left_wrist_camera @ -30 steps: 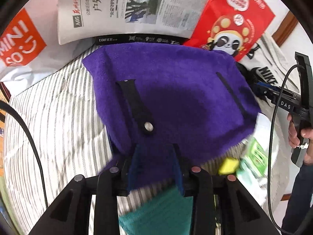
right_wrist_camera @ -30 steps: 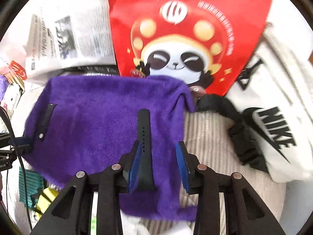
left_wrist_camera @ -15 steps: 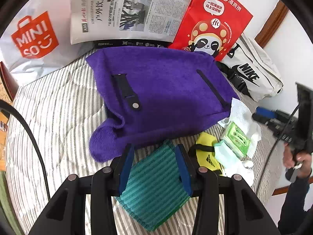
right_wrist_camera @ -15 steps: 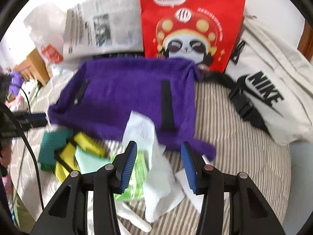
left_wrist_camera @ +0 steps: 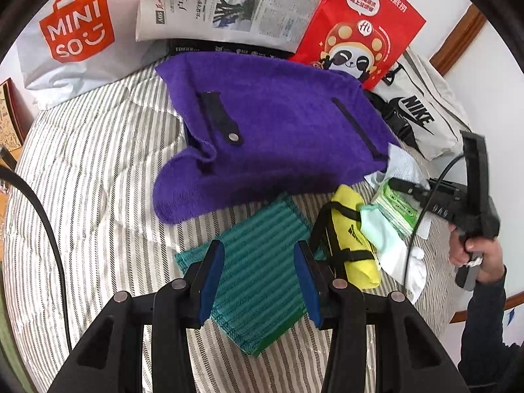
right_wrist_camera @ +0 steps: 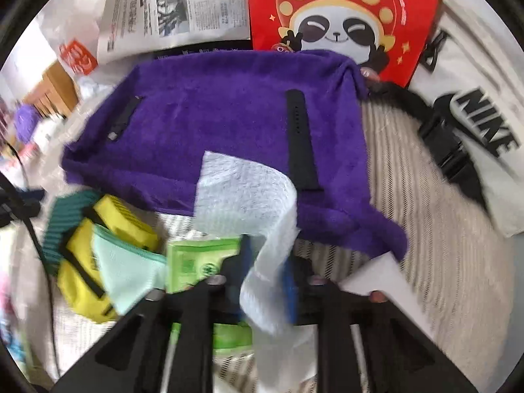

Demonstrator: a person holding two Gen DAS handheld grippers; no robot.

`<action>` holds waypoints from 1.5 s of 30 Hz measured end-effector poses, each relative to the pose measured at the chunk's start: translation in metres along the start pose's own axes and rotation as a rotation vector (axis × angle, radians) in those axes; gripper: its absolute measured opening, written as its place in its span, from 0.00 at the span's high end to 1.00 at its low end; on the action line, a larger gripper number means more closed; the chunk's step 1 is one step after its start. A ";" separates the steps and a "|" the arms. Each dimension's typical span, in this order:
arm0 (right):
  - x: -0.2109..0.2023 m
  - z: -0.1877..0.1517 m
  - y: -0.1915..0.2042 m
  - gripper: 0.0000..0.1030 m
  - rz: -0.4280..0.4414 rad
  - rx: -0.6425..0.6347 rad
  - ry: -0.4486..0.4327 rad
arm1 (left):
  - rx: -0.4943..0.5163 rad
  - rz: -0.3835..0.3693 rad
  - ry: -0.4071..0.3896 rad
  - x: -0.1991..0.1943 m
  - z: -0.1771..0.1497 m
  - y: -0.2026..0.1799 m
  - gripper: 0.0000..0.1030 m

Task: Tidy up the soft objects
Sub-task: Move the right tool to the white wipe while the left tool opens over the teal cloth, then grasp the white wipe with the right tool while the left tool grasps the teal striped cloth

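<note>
- Printed "MINISO" on white bag point(left_wrist_camera: 72, 32), "NIKE" on canvas bag point(right_wrist_camera: 484, 124)
- Fuzzy purple towel point(left_wrist_camera: 278, 131), ribbed teal cloth point(left_wrist_camera: 262, 275)
- Left gripper point(left_wrist_camera: 258, 275) spread, empty; right gripper point(right_wrist_camera: 267, 281) pinching white tissue point(right_wrist_camera: 249, 196)

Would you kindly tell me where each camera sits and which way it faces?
Left wrist: on the left claw, angled down at the teal striped cloth between its open fingers; a hand holds the other tool at right.
Right wrist: on the right claw, angled down, shut on the white tissue.
Shared: purple towel, yellow pouch, red panda bag.
</note>
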State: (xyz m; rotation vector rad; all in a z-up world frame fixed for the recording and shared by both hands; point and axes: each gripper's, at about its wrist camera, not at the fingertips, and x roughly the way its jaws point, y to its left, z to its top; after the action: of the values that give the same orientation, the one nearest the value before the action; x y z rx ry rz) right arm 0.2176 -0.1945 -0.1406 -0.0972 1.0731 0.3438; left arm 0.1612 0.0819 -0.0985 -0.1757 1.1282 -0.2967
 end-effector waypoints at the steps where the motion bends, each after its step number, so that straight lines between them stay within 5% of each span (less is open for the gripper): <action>1: -0.004 -0.001 -0.003 0.93 0.018 0.020 -0.005 | 0.001 -0.003 0.003 0.001 -0.001 -0.001 0.59; 15: -0.058 -0.015 0.003 0.97 -0.011 0.011 -0.108 | 0.052 0.008 0.010 0.001 -0.016 -0.006 0.59; 21: -0.061 -0.020 0.008 0.97 -0.028 0.009 -0.115 | -0.005 0.008 0.024 0.000 -0.033 0.013 0.52; 45: -0.036 -0.036 0.005 0.97 -0.056 0.024 -0.056 | -0.203 -0.179 0.018 0.004 -0.030 0.030 0.43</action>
State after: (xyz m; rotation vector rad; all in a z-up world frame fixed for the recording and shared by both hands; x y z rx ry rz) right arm 0.1702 -0.2064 -0.1262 -0.0957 1.0172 0.2810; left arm 0.1399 0.1091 -0.1227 -0.4557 1.1624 -0.3429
